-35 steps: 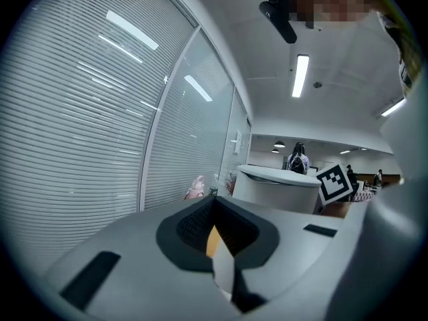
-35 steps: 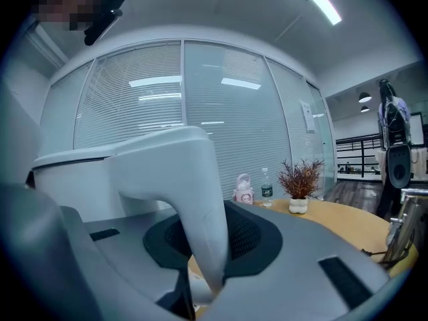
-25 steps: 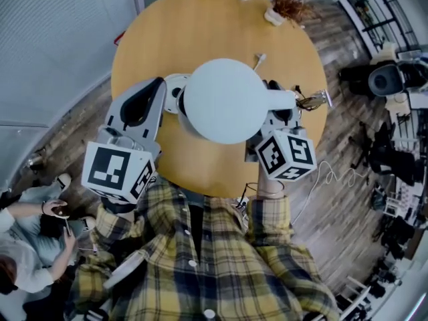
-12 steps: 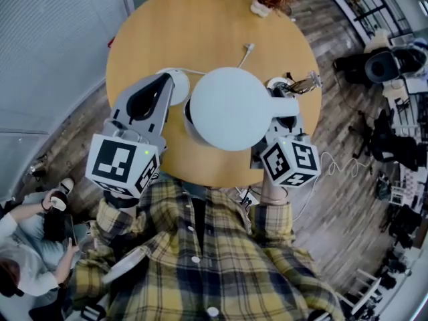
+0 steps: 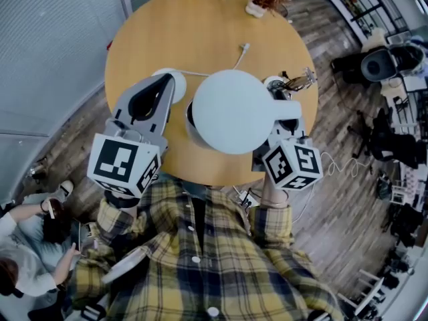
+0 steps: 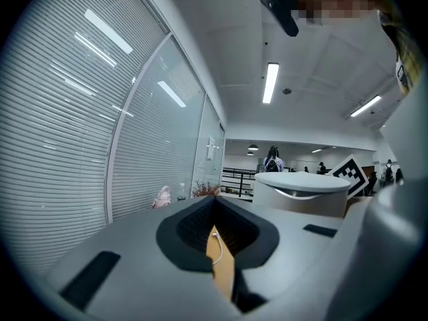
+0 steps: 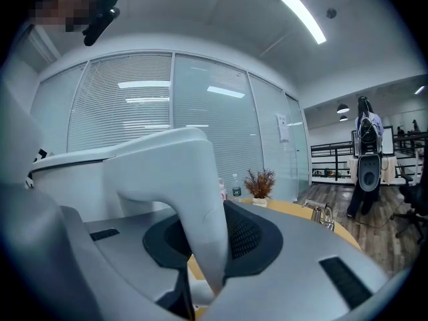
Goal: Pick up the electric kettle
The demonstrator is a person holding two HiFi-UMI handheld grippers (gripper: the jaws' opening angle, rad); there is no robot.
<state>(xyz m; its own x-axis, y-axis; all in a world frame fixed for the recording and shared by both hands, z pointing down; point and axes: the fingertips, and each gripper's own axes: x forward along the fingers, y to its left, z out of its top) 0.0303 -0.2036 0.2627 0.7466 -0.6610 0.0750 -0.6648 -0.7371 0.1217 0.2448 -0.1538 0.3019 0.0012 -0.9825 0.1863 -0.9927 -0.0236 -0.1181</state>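
From the head view, the electric kettle [image 5: 231, 111] is up close under the camera, over the near right part of the round table [image 5: 180, 25]. It seems to be carried clear of the wood, though its underside is hidden. The right gripper [image 5: 281, 117] sits under the handle [image 5: 286, 108] on the kettle's right. The left gripper [image 5: 167, 85] is just left of the body, not touching it. A white round base [image 5: 177, 77] with its cable [image 5: 231, 64] lies on the table beyond.

In the left gripper view, the left gripper [image 6: 214, 229] is drawn in to a sliver, with only table [image 6: 224, 269] showing through and nothing between its jaws. The kettle [image 6: 301, 192] stands off to the right.

In the right gripper view, the right gripper [image 7: 207, 249] is clamped on the handle [image 7: 197, 199], with the pads pressed to both its sides. The body [image 7: 73, 179] hangs to the left.

I'd guess a rigid, smooth plastic shell, fairly light if empty and nose-heavy if filled. The handle is the right hold, gripped high and near the body so it doesn't swing. The free gripper could steady the side.

Against a second ago, the kettle and both grippers sit further right over the table. The base, then tucked against the kettle's left edge, now shows apart from it. The grip looks unchanged.
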